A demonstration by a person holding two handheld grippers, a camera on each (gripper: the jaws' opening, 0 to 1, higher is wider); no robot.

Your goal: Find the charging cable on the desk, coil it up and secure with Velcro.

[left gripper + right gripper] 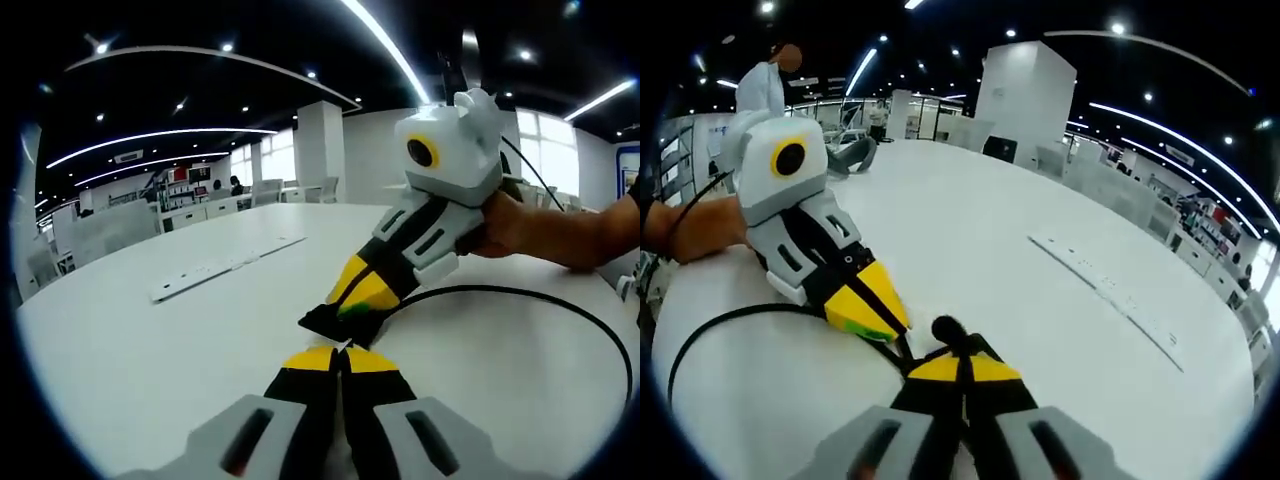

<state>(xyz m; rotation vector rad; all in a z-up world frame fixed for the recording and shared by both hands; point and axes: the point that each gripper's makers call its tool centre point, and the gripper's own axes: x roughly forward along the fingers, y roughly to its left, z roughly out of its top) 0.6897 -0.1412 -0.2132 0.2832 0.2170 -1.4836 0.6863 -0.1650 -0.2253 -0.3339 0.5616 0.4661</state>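
The left gripper (340, 352) has yellow tips on black fingers, and its jaws are pressed together with nothing seen between them. Right in front of those tips sits a small flat black strap (335, 325), likely the Velcro. The right gripper (358, 300) comes in from the upper right and pinches that strap, with a bit of green showing at the pinch. A hand (512, 222) holds its white plastic body.

The charging cable (560, 305) is thin, black and smooth. It runs from the strap out to the right of the jaws, bends in a big round loop on the smooth white desk (150, 350), and is cut off at the edge.

In the right gripper view, the right gripper (962, 362) also looks closed, with a small round black knob (948, 328) just past its tips. What that knob is cannot be told. The left gripper (875, 315) points in from the left, and the cable (710, 335) curves away to the left of it. A long flat white strip (1110, 290) lies far ahead.
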